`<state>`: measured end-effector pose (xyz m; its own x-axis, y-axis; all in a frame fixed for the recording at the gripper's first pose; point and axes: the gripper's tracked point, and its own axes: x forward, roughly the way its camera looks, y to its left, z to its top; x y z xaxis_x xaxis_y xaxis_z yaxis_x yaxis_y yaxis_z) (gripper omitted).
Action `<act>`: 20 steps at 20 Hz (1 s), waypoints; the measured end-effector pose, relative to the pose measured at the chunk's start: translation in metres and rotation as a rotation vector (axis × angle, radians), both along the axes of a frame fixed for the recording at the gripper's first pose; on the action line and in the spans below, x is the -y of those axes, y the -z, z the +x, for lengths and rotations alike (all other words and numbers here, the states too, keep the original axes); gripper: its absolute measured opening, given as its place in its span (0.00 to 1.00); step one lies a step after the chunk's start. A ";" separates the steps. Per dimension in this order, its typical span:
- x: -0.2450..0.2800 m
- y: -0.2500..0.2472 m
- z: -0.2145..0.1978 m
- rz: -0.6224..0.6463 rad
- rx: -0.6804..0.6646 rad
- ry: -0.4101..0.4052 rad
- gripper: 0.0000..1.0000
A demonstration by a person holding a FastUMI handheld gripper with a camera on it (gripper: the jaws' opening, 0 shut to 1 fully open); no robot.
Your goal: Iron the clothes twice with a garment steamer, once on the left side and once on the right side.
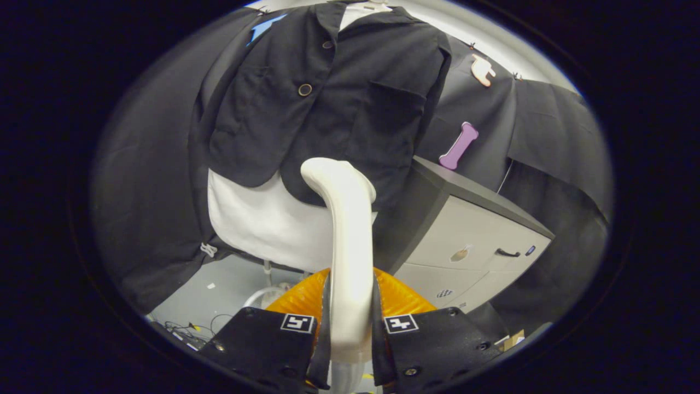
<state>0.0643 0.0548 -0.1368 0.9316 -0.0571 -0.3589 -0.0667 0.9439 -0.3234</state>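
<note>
Gripper view: the claw (350, 328) is clamped on the steamer (345, 230), both fingers pressing the sides of its smooth, glossy white plastic handle. The handle rises straight from between the fingers, then bends at the top into a rounded head that points toward the jacket (328, 93) and lies over the jacket's lower hem. Behind the handle, low between the fingers, sits one ribbed, translucent orange part (404, 298) of the steamer. The one jacket hangs just beyond the fingers; it is dark, matte woven cloth with a collar, two round buttons (304, 90) down its front and one patch pocket on each side. Under it hangs one plain white garment (257, 219), showing below the jacket's curved hem and at the neck. Beside the jacket, past its right edge, stands one cabinet (476, 241) with a dark flat top, pale flat fronts and one dark handle. Loose cables (186, 328) lie on the grey floor (229, 279) below the clothes.
</note>
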 end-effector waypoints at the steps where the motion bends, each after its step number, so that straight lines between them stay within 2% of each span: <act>1: -0.001 -0.010 0.002 0.008 0.015 -0.004 0.33; 6: -0.018 -0.084 -0.006 0.103 0.196 -0.067 0.33; 15: -0.091 -0.232 0.003 0.263 0.612 -0.202 0.33; 20: -0.126 -0.282 0.017 0.303 0.728 -0.261 0.33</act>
